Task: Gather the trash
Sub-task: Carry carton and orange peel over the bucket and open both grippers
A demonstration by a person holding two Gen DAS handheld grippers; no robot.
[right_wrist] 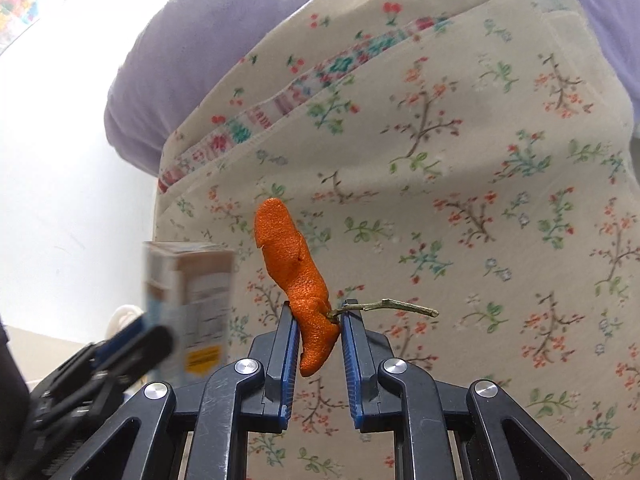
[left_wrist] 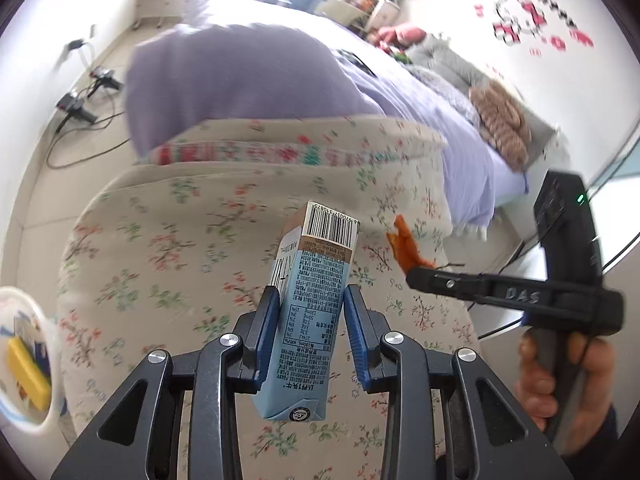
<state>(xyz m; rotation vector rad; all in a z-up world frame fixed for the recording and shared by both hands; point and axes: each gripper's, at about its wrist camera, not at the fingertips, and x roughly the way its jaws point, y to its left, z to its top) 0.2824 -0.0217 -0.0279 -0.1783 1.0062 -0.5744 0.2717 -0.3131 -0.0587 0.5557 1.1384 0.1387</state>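
My left gripper is shut on a light blue milk carton with a barcode on its far end, held above a floral cream quilt. My right gripper is shut on an orange peel with a thin stem sticking out to the right. The peel also shows in the left wrist view at the tip of the right gripper, to the right of the carton. The carton also shows blurred at the left of the right wrist view.
A white bin holding a yellow item sits at the lower left. A lilac duvet lies on the bed behind the quilt. Cables and chargers lie on the floor at left. A braided brown cushion lies at right.
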